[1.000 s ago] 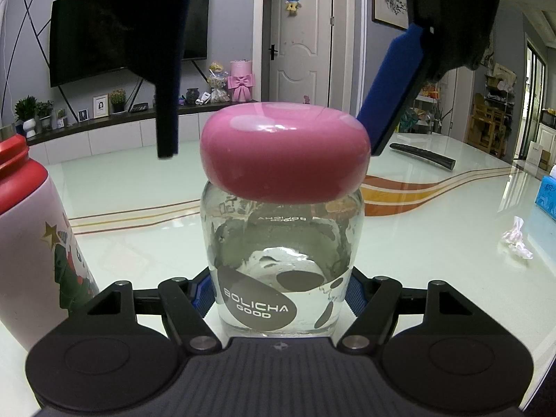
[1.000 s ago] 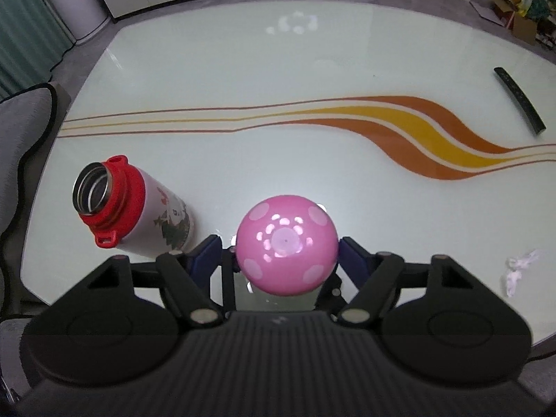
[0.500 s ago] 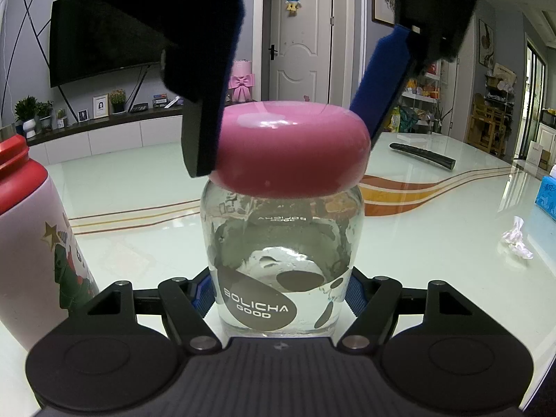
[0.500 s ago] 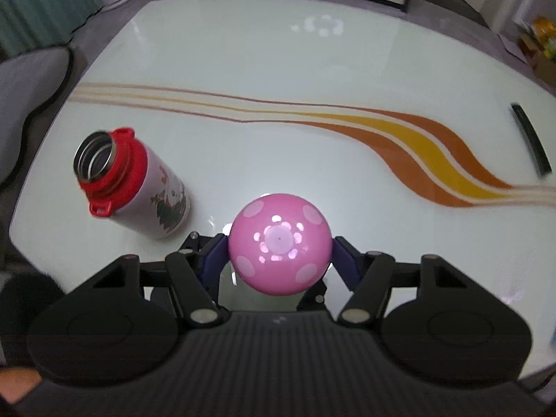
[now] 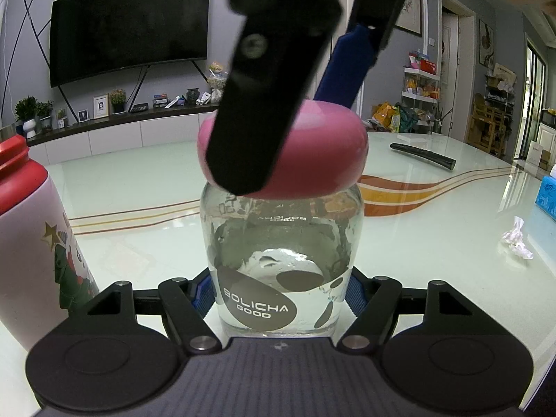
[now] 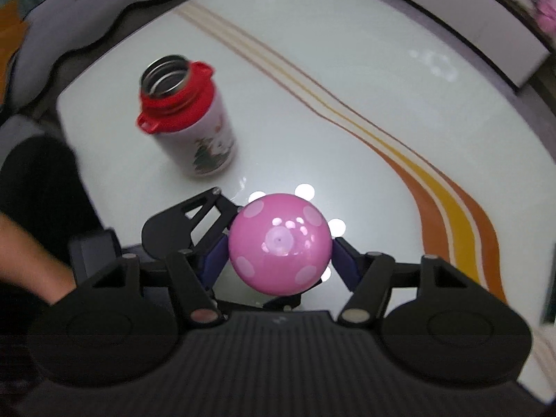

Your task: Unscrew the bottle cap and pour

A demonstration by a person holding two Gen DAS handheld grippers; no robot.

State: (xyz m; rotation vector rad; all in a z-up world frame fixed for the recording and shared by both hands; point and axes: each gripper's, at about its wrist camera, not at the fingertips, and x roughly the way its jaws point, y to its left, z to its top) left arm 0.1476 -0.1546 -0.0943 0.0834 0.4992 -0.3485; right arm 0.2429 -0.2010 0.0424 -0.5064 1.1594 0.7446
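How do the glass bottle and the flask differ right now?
The glass bottle is clear; the flask is opaque white with a red collar. The bottle wears its pink cap; the flask's mouth is open. The left gripper holds the bottle; nothing holds the flask. Both stand upright on the table.

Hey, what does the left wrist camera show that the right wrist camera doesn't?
Only the left wrist view shows the glass bottle body with its BOLICHA label, the left claw gripping it low, plus the remote, crumpled tissue and TV.

Only the right wrist view shows the flask's open steel mouth and the cap's pale spots from above.

Both show the pink cap, the right claw around it, the flask and the striped table.
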